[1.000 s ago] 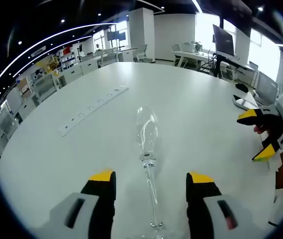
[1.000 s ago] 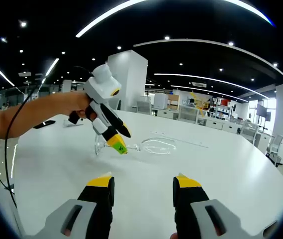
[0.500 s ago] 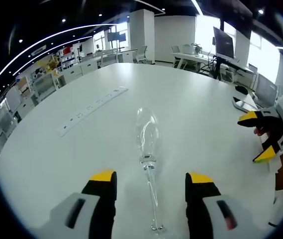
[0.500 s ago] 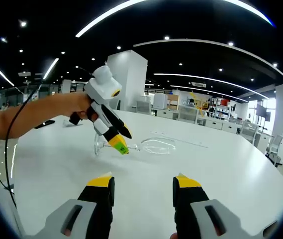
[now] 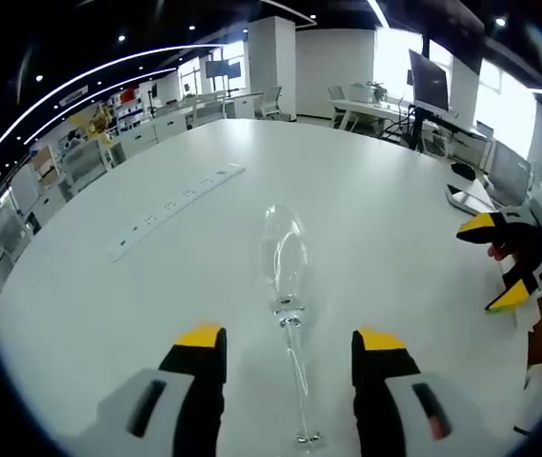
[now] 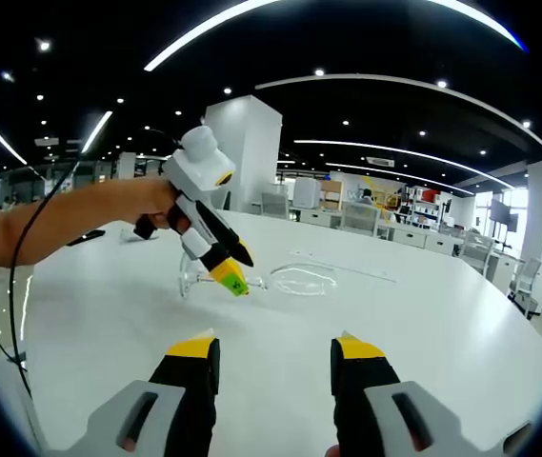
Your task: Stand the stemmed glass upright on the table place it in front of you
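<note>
Since a second ago the left gripper (image 5: 287, 340) has drawn back slightly along the glass (image 5: 286, 286): the foot now shows whole between its jaws, where before it was cut off at the near edge of the left gripper view. The right gripper (image 6: 274, 348) has barely shifted.

The left gripper's jaws stand apart, one on each side of the stem, not touching it. The glass lies on its side on the white tabletop (image 5: 366, 219), foot nearest the gripper, bowl pointing away. Beyond the bowl, to the far left, a white power strip (image 5: 177, 208) lies flat on the tabletop, well apart from the glass. At the right edge of this view the right gripper (image 5: 502, 262) shows with its yellow-tipped jaws spread, over the tabletop.

In the right gripper view the right gripper's jaws are apart with nothing between them, above bare tabletop (image 6: 423, 314). Farther off, the left gripper (image 6: 230, 267) points down at the lying glass (image 6: 280, 280), held by a hand (image 6: 161, 202) reaching in from the left, a black cable trailing along the arm. Desks and chairs stand far behind.
</note>
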`<action>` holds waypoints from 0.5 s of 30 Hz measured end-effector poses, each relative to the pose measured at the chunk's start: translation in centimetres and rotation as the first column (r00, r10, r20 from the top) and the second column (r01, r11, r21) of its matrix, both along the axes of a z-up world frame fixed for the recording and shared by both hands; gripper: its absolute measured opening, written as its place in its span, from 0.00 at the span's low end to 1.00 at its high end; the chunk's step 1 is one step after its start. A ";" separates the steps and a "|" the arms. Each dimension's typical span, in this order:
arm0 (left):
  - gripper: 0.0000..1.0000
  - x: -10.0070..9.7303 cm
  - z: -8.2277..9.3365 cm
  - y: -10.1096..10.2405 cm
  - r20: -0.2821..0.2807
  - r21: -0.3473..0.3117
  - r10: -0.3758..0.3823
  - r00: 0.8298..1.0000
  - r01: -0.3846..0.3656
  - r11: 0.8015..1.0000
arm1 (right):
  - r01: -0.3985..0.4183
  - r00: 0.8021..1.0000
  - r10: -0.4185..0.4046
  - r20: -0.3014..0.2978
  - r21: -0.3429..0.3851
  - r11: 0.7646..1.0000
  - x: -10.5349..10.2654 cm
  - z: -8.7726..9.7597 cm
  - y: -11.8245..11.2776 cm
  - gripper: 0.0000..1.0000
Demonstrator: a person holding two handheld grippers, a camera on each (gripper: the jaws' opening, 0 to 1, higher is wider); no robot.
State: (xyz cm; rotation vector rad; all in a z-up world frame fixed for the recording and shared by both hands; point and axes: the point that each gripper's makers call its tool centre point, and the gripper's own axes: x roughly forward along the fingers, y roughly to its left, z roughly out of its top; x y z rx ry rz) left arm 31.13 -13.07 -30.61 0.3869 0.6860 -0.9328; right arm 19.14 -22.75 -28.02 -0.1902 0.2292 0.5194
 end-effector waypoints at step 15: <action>0.51 0.2 -0.3 -0.2 -0.007 0.011 0.003 1.000 -0.003 1.000 | -0.002 1.000 0.002 -0.001 0.001 1.000 -0.1 -0.1 0.1 0.49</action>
